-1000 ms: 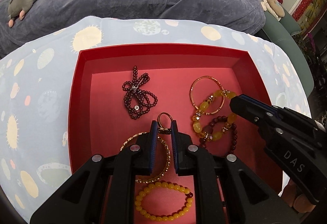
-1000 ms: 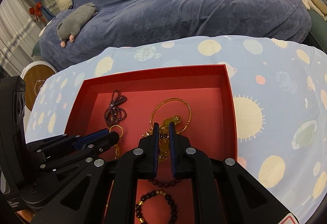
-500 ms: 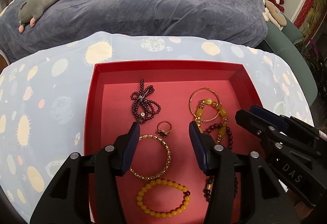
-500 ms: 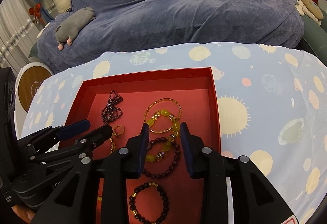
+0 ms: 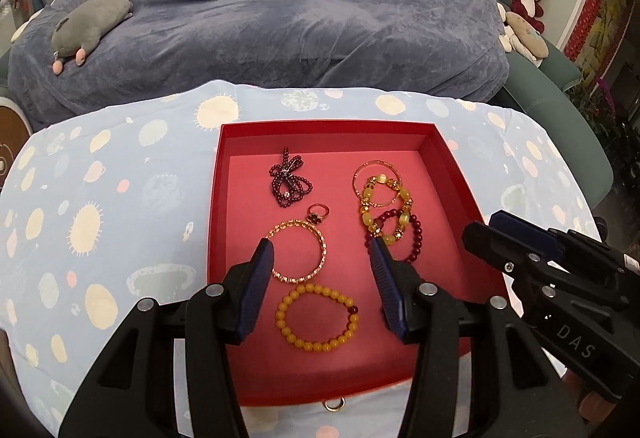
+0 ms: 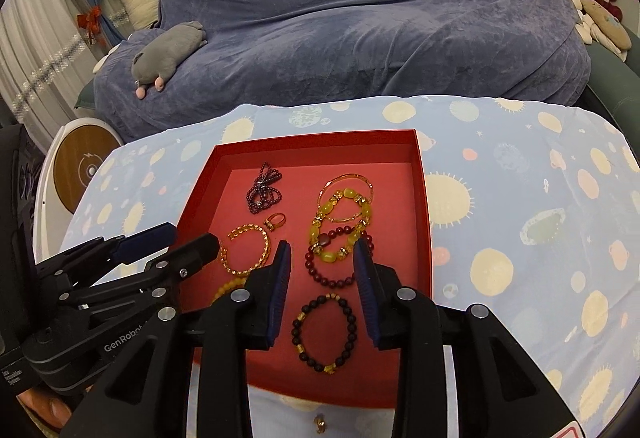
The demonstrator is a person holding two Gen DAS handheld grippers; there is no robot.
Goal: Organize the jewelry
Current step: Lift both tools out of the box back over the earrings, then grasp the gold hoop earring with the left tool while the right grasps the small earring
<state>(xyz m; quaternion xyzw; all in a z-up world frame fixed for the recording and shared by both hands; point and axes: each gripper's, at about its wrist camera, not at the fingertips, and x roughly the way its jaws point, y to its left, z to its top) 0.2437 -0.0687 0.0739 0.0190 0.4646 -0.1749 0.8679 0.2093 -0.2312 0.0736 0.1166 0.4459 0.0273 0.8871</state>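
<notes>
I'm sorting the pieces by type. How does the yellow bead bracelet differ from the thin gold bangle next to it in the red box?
The yellow bead bracelet is a loop of round opaque beads with a couple of dark red ones; the gold bangle is a thin sparkling hoop. The bracelet lies nearer the camera, the bangle farther into the red box, beside the ring. The bangle's loop looks larger. Both lie flat, unheld.
</notes>
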